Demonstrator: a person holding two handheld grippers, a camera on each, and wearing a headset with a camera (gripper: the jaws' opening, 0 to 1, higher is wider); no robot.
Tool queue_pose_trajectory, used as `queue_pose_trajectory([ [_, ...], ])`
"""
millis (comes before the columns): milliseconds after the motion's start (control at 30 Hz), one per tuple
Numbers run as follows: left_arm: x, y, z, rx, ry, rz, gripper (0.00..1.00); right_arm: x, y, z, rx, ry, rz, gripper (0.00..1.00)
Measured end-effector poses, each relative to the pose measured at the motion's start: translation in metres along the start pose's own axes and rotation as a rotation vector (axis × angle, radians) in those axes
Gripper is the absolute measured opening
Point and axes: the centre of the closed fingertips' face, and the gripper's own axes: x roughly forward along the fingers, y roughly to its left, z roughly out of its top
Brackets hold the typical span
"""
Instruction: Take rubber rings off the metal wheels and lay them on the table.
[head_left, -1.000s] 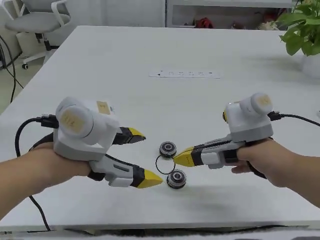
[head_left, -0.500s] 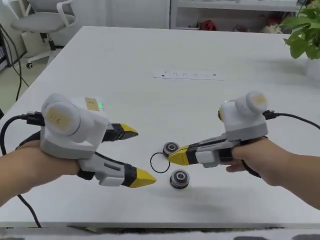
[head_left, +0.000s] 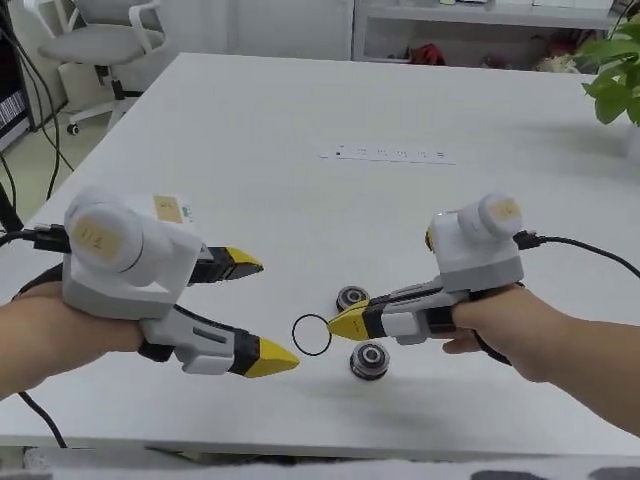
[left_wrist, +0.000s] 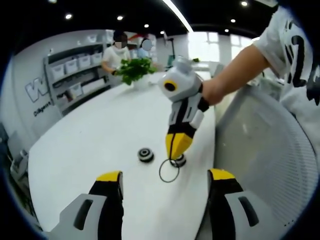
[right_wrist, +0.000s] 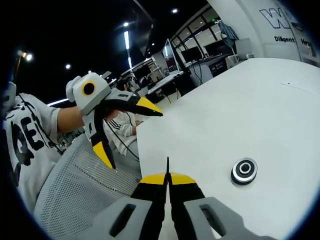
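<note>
my right gripper (head_left: 335, 322) is pinched fully together on a thin black rubber ring (head_left: 312, 335), gripping it by its edge at the yellow tips. the ring sticks out from the tips toward my left, free of both wheels and low over the white tabletop (head_left: 300, 120), close to its near edge. i cannot tell whether it touches the surface. in the right gripper view it shows edge-on, as a thin dark line rising from between the closed jaws.

two metal wheels lie flat just beside the right gripper's tips, one on each side of the jaws. the far wheel (head_left: 352, 298) sits a little further in from the near edge, and the near wheel (head_left: 370, 360) is closer to that edge. they are apart from each other, with the ring just beside them.

my left gripper (head_left: 265, 311) is spread wide with nothing between its jaws. i hold it over the near left part of the tabletop, its tips pointing toward the ring. a white power strip (head_left: 385, 154) lies flat toward the far edge, well apart from the rest.
</note>
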Motion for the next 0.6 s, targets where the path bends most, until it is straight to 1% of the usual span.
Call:
queue_pose_trajectory([
  [167, -0.004, 0.0, 0.0, -0.002, -0.001, 0.008, 0.69, 0.005, 0.0, -0.002, -0.002, 0.009, -0.002, 0.0],
  [433, -0.011, -0.002, -0.002, 0.004, 0.004, 0.017, 0.69, 0.013, 0.006, -0.011, -0.006, 0.035, 0.003, 0.0],
  [600, -0.014, -0.002, -0.004, 0.002, 0.005, 0.021, 0.69, 0.015, 0.003, -0.016, -0.008, 0.046, 0.001, 0.0],
])
